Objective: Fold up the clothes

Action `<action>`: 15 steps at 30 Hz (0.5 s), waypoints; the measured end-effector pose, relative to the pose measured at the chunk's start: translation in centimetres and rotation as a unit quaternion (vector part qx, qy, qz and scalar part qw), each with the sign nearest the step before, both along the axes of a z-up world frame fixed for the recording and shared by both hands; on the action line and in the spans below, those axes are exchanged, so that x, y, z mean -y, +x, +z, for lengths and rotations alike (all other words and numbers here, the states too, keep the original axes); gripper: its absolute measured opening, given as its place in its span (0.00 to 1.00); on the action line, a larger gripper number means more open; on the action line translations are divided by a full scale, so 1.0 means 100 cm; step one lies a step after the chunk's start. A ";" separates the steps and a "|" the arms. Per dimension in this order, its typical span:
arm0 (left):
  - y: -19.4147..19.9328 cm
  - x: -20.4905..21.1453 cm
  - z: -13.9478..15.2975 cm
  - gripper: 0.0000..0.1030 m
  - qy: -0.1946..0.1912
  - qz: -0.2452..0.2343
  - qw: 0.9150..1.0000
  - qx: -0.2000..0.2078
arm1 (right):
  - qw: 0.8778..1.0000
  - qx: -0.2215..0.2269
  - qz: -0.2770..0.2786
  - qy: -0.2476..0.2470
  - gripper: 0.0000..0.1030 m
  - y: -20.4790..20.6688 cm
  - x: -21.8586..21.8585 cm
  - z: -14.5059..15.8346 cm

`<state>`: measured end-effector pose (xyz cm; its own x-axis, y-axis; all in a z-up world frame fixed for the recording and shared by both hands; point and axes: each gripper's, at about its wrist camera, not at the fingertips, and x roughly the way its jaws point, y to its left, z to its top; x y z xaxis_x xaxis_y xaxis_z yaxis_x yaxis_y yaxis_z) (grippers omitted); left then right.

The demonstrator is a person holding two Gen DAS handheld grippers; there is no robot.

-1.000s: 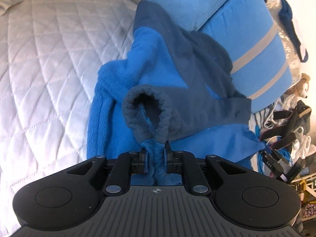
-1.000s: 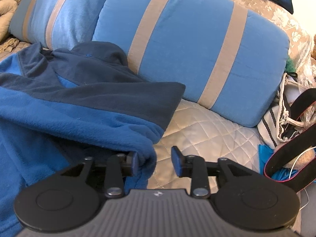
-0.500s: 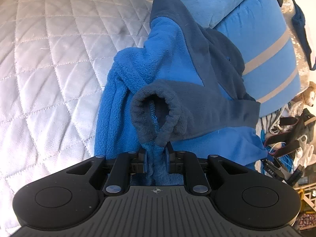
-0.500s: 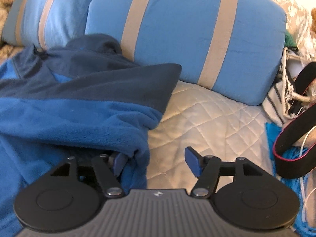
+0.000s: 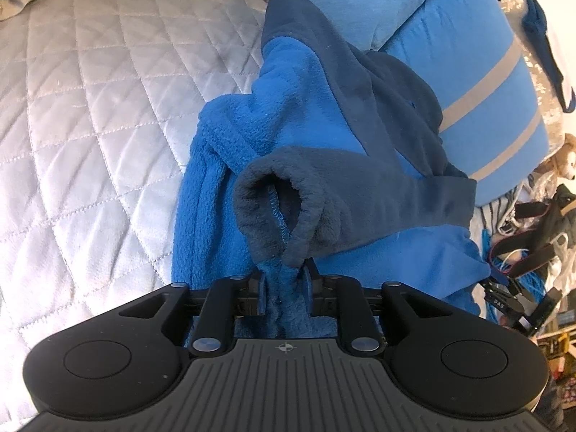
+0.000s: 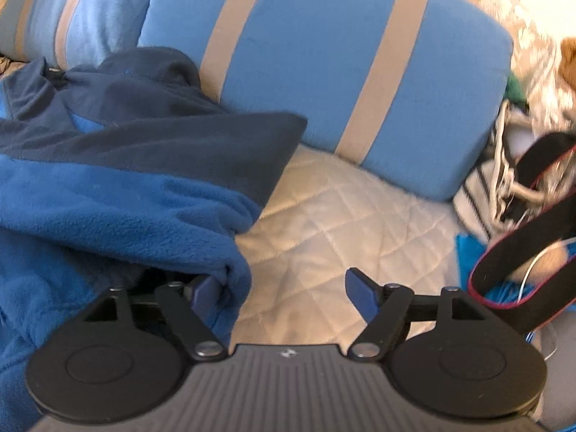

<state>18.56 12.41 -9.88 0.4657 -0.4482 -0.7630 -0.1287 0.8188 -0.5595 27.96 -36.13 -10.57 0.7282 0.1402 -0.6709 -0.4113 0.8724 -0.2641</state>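
A blue and navy fleece jacket (image 5: 306, 108) lies bunched on the quilted bed, its top against the pillows. My left gripper (image 5: 284, 288) is shut on a fold of the bright blue fleece just below the navy sleeve cuff (image 5: 273, 198). In the right wrist view the jacket (image 6: 126, 187) fills the left side. My right gripper (image 6: 284, 288) is open wide; its left finger (image 6: 205, 288) sits against the jacket's corner, its right finger (image 6: 363, 291) is over the bare quilt.
Blue pillows with grey stripes (image 6: 342, 61) (image 5: 468, 54) stand behind the jacket. The quilted silver bedspread (image 5: 90, 108) (image 6: 342, 208) spreads left and under the grippers. Bags, straps and cables (image 6: 522, 180) (image 5: 522, 234) clutter the right edge of the bed.
My right gripper has opened wide and let go of the jacket's corner. My left gripper keeps its hold and has shifted slightly over the bed.
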 end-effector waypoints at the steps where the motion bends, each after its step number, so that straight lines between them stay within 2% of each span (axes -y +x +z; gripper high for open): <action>1: 0.001 0.001 0.002 0.24 0.007 -0.003 1.000 0.002 | 1.000 -0.002 0.004 0.001 0.81 -0.002 0.000 -0.001; 3: 0.002 0.004 0.006 0.26 0.022 -0.009 1.000 0.004 | 1.000 -0.006 0.009 0.003 0.82 -0.006 0.002 -0.003; 6: 0.001 0.007 0.014 0.37 0.045 -0.012 0.999 0.005 | 1.000 -0.019 0.005 0.021 0.83 -0.009 0.012 0.000; 8: 0.000 0.007 0.019 0.41 0.058 -0.013 0.998 0.006 | 0.999 -0.027 0.003 0.032 0.84 -0.011 0.019 0.003; 11: -0.006 0.003 0.031 0.51 0.071 -0.010 0.997 0.008 | 0.999 -0.027 0.007 0.021 0.86 -0.019 0.028 0.004; 13: -0.012 -0.001 0.044 0.57 0.075 -0.007 0.997 0.020 | 0.999 -0.026 0.009 0.023 0.87 -0.024 0.037 0.006; 15: -0.016 -0.002 0.059 0.58 0.081 -0.009 0.996 0.038 | 0.999 -0.025 0.005 0.037 0.87 -0.027 0.046 0.009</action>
